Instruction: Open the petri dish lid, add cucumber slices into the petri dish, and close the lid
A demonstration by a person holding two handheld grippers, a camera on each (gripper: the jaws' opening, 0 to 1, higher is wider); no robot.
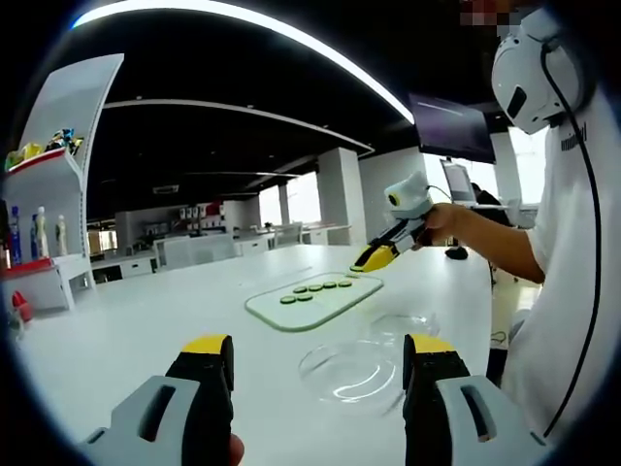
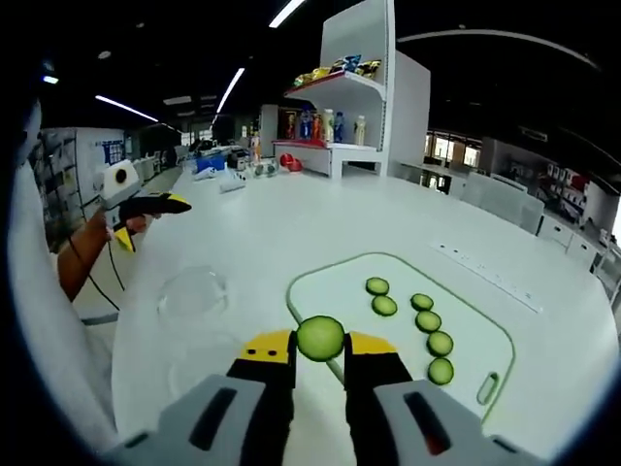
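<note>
My right gripper [image 2: 319,351] is shut on a round cucumber slice [image 2: 320,333], held just above the near edge of the pale green cutting board [image 2: 485,340]. Several more slices [image 2: 428,321] lie on that board. Two clear round petri dish pieces [image 2: 194,289] [image 2: 206,364] lie side by side on the white table, left of the board. In the left gripper view my left gripper [image 1: 318,348] stands open and empty over the nearer clear piece [image 1: 351,373], with the other piece [image 1: 403,325] beyond. The right gripper [image 1: 375,258] hangs over the board's [image 1: 267,309] far end.
A white shelf unit [image 2: 359,87] with bottles and snack packs stands at the table's far side. The person in a white shirt [image 1: 563,291] stands at the table edge, beside a monitor [image 1: 451,128]. The left gripper [image 2: 150,219] shows open over the table's left edge.
</note>
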